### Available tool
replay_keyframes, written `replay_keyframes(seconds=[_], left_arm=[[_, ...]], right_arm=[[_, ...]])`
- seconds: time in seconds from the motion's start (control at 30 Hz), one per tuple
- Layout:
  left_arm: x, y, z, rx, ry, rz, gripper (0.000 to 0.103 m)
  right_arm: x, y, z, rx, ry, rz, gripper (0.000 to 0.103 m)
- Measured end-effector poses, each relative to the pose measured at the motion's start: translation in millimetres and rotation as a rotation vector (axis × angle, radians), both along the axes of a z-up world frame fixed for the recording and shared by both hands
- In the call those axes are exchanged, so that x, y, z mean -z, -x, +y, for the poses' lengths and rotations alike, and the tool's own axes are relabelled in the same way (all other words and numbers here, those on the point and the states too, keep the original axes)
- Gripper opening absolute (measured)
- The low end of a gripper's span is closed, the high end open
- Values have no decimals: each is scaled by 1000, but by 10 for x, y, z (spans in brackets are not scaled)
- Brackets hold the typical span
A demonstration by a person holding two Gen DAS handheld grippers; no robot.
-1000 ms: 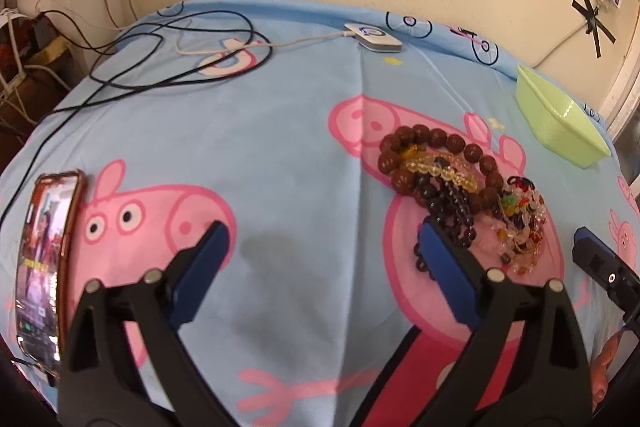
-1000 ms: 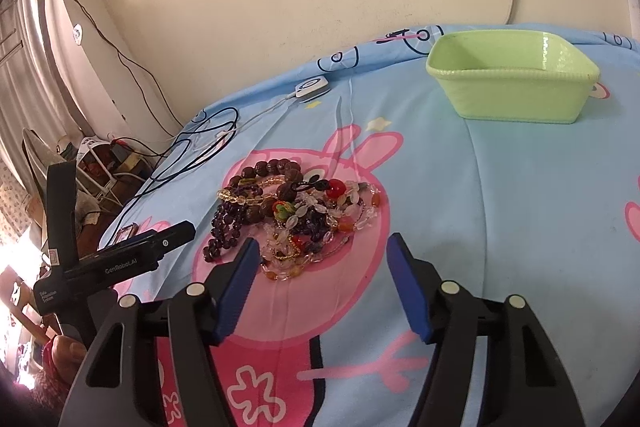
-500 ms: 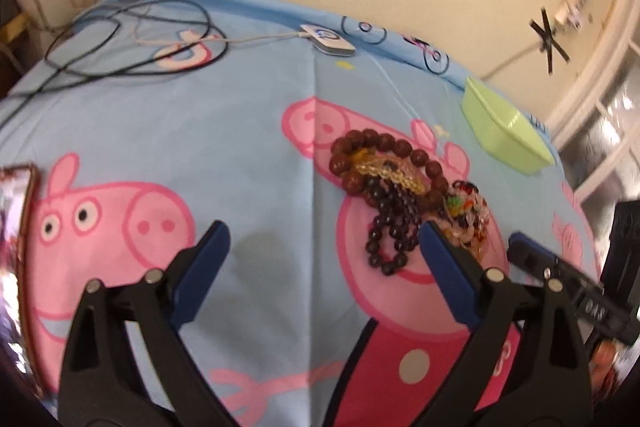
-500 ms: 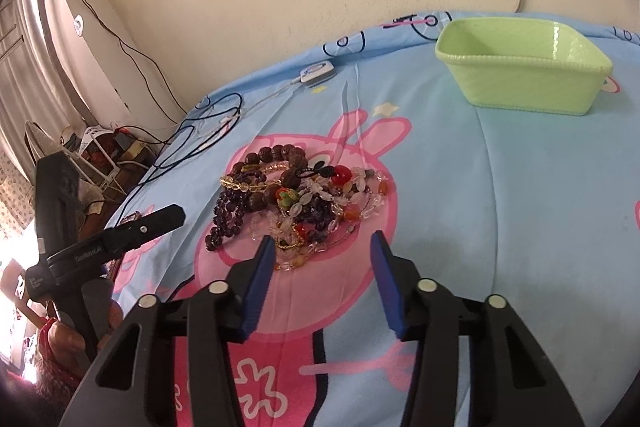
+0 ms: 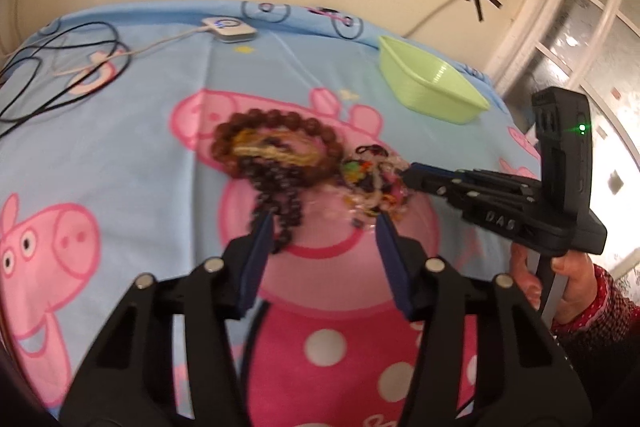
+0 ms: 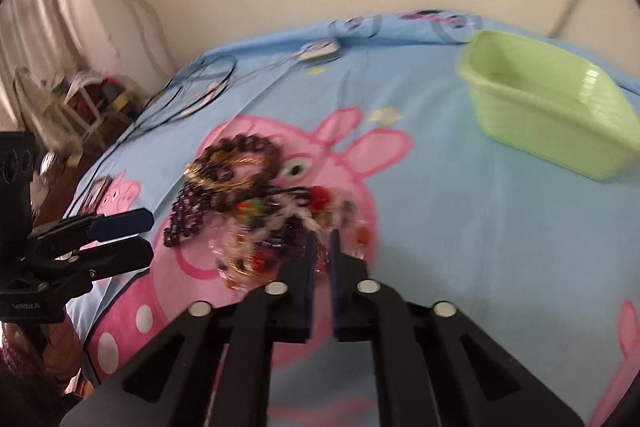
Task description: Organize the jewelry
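Jewelry pile [image 5: 316, 167]: round brown wooden beads, dark purple strands and glassy mixed-colour beads, tangled on a soft blue cartoon-pig sheet [image 5: 132, 131]; motion blur hides single strands. Right gripper [image 6: 322, 239] fingers are nearly pressed together at the pile's near edge; whether they pinch a strand, cannot tell. Left gripper [image 5: 322, 227] fingers are spread, tips just short of the dark strands. Ribbed green plastic tub [image 6: 548, 107] sits well apart.

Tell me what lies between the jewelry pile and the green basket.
Only bare blue cartoon-print bedsheet separates the jewelry pile from the green basket, with a small yellow star printed on it. The right wrist view shows this best.
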State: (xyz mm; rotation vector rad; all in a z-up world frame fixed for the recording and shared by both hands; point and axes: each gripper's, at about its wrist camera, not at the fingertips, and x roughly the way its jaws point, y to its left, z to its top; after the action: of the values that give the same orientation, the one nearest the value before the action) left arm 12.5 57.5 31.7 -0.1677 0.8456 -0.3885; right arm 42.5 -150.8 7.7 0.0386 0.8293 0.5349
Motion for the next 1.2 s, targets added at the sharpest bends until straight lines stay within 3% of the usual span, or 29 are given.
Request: replay_keyframes(seconds=[0.37, 0.47, 0.6, 0.67, 0.87, 0.9, 0.93, 0.97, 1.07, 1.2], left_arm=[[22, -153, -786, 156, -78, 19, 51], [25, -162, -999, 200, -90, 21, 51], [-35, -145, -1377, 289, -131, -21, 54], [-68, -147, -1567, 327, -140, -54, 70], [-98, -285, -2024, 437, -140, -124, 75], [-91, -318, -2080, 457, -133, -131, 72], [-69, -358, -2151, 487, -134, -128, 42], [-38, -407, -2196, 501, -145, -108, 5], [-63, -599, -2129, 488, -75, -31, 5], [-493, -779, -1953, 457, 3, -89, 5]], right_arm=[[-221, 459, -1444, 323, -204, -46, 0], [-337, 499, -1640, 351, -246, -60, 0], [-536, 574, -1665, 336, -253, -116, 0], [-672, 597, -1628, 319, -264, -156, 0], [-937, 649, -1468, 260, -265, -219, 0], [-985, 658, -1452, 256, -266, -231, 0], [-1025, 670, -1443, 257, -266, -243, 0], [-1084, 684, -1449, 262, -265, -263, 0], [-1238, 656, -1482, 267, -267, -301, 0], [-1471, 507, -1434, 228, -289, -335, 0]])
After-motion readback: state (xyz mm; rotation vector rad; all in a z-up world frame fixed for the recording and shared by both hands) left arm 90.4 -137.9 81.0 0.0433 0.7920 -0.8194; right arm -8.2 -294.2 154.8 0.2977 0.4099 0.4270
